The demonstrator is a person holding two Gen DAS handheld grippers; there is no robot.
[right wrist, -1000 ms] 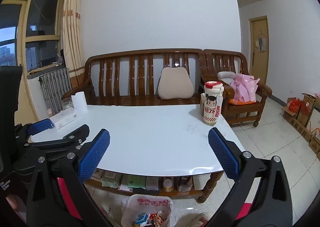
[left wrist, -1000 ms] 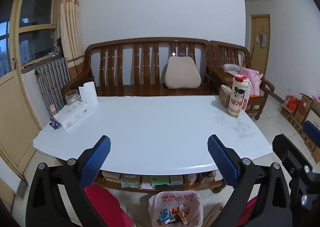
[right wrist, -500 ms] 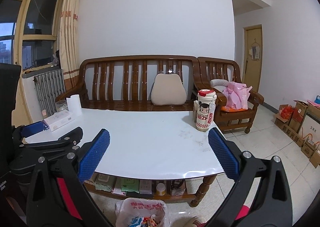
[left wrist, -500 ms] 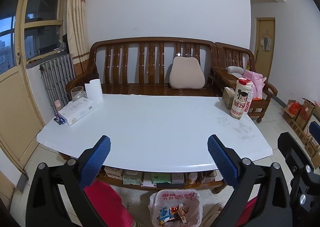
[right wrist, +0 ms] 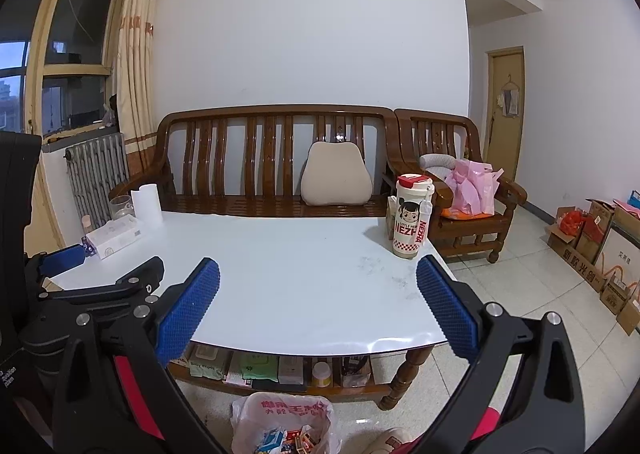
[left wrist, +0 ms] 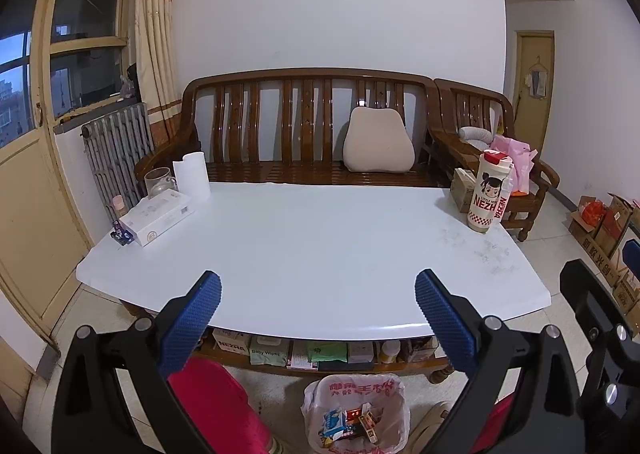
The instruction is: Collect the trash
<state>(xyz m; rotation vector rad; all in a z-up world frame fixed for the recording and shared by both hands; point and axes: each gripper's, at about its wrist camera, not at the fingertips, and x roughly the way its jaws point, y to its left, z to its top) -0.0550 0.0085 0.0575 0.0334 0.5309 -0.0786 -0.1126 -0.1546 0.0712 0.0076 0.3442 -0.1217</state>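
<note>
A trash bin lined with a white bag [left wrist: 354,410] stands on the floor in front of the white table [left wrist: 312,250]; it holds several small colourful wrappers and boxes [left wrist: 352,424]. It also shows in the right wrist view [right wrist: 284,426]. My left gripper [left wrist: 318,318] is open and empty, held above and behind the bin, near the table's front edge. My right gripper [right wrist: 318,306] is open and empty, to the right of the left one; the left gripper's body [right wrist: 100,294] shows at the left of the right wrist view.
On the table stand a white box [left wrist: 156,216], paper roll [left wrist: 192,176], glass [left wrist: 158,180] and a NEZHA bottle [left wrist: 490,192]. A wooden bench [left wrist: 308,130] and chair [left wrist: 488,142] stand behind. Cardboard boxes [right wrist: 596,250] line the right wall. Items fill the shelf [left wrist: 320,352] under the table.
Both grippers have drawn back and tilted up from the table, so the table and bench look smaller and farther. Both stay open and empty.
</note>
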